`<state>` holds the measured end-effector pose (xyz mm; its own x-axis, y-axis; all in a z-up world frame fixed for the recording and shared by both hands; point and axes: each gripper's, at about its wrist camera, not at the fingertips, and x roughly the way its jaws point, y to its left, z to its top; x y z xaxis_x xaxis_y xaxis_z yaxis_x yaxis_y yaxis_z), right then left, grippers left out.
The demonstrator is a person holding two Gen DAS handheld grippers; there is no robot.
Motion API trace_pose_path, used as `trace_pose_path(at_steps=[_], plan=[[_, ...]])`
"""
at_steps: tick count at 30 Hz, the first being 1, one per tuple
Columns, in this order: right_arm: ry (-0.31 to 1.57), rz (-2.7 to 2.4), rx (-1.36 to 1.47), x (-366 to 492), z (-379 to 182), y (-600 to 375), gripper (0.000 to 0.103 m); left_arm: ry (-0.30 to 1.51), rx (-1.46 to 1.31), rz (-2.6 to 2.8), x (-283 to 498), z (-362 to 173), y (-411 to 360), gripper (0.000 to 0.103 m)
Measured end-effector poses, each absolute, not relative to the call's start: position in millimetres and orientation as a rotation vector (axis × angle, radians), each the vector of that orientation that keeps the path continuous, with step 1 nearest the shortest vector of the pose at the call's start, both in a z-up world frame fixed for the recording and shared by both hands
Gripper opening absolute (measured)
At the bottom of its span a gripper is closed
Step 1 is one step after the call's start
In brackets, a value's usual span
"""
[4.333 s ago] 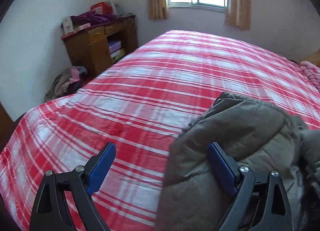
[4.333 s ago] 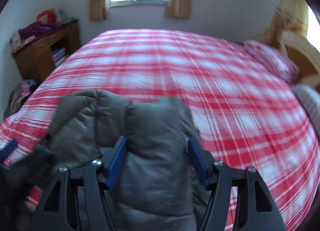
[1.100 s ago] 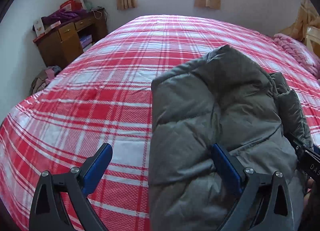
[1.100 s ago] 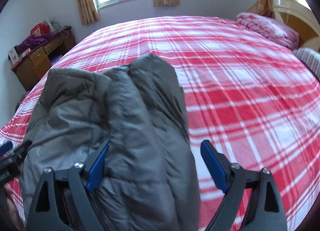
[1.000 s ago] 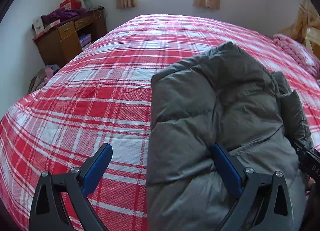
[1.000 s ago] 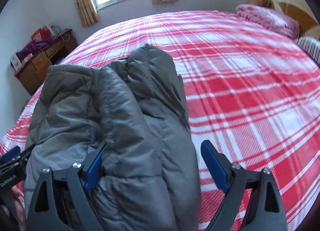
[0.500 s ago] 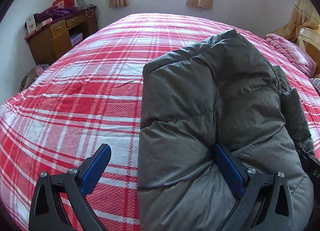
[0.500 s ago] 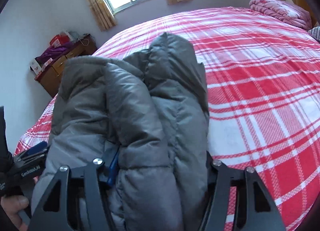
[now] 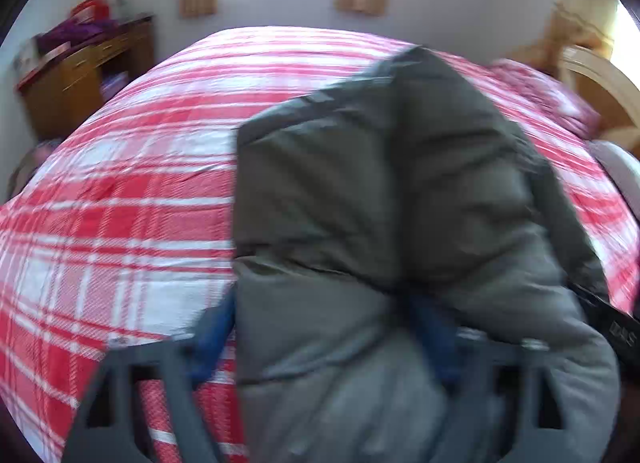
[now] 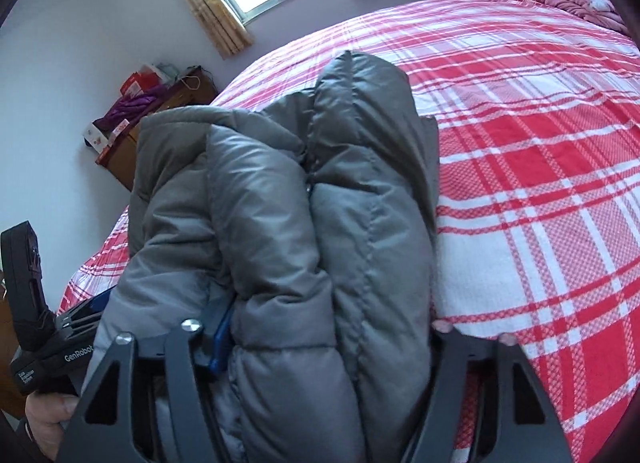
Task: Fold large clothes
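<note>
Looks puffy, soft, light and slippery, that grey coat filling mid-frame on the red checked bed, so best pinched low at its thick near edge, where right gripper and left gripper have just been closing onto it.

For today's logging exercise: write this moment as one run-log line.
right gripper: closing, clamped on grey jacket | left gripper: closing around jacket edge | jacket: folded on plaid bed
</note>
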<state>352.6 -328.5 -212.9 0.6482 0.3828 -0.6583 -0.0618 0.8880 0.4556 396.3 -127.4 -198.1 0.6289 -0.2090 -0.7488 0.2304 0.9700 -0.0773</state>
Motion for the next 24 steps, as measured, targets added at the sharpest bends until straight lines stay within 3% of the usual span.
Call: trace_pose_path(at_steps=[3, 4, 6, 8, 9, 11, 14, 24], plan=[[0.783, 0.3, 0.425, 345, -210, -328, 0.036, 0.821, 0.077, -0.224, 391, -196, -137, 0.068], [0.789, 0.288, 0.422, 345, -212, -328, 0.038, 0.831, 0.061, -0.215, 393, -197, -136, 0.068], [0.822, 0.278, 0.463, 352, -217, -332, 0.052, 0.84, 0.043, -0.209, 396, -198, -135, 0.069], [0.836, 0.301, 0.497, 356, -219, -334, 0.054, 0.832, 0.054, -0.214, 394, -197, -135, 0.068], [0.835, 0.305, 0.494, 355, -218, -335, 0.051, 0.83, 0.057, -0.226, 393, -196, -136, 0.064], [0.833, 0.316, 0.471, 352, -216, -333, 0.04, 0.819, 0.08, -0.244, 387, -191, -138, 0.041], [0.82, 0.343, 0.493, 348, -212, -335, 0.029, 0.811, 0.081, -0.239, 382, -183, -131, 0.02], [0.67, 0.457, 0.55, 312, -169, -317, 0.023, 0.625, 0.058, -0.209, 314, -102, -82, 0.015]])
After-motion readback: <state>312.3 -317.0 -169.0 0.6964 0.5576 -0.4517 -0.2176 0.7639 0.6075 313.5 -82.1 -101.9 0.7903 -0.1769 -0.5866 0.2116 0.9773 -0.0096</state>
